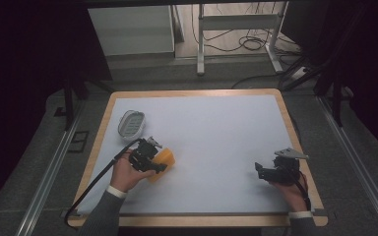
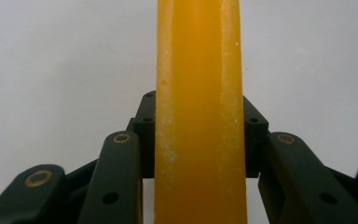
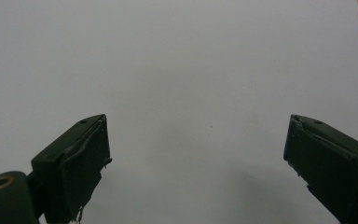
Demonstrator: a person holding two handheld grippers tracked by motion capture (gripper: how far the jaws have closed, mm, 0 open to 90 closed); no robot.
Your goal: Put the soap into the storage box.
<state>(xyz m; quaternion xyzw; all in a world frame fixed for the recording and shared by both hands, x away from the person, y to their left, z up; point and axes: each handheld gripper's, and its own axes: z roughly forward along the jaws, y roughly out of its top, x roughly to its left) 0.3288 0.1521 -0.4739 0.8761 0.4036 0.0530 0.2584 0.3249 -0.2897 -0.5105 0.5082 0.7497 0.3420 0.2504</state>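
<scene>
Left gripper (image 1: 158, 164) is clamping the soap (image 1: 162, 158).
The dish (image 1: 131, 123) is waiting at its 11 o'clock, likely the soap's destination; the right gripper (image 3: 196, 154) is idling, jaws apart.

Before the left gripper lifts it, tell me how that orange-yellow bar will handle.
The orange-yellow bar, clamped in the left gripper, keeps straight edges under the pads, so it is probably stiff. Its waxy, glossy, soap-like surface with white scuffs suggests it could slip, and perhaps mark under hard pressure. Its flat, blocky shape looks unlikely to roll.
</scene>
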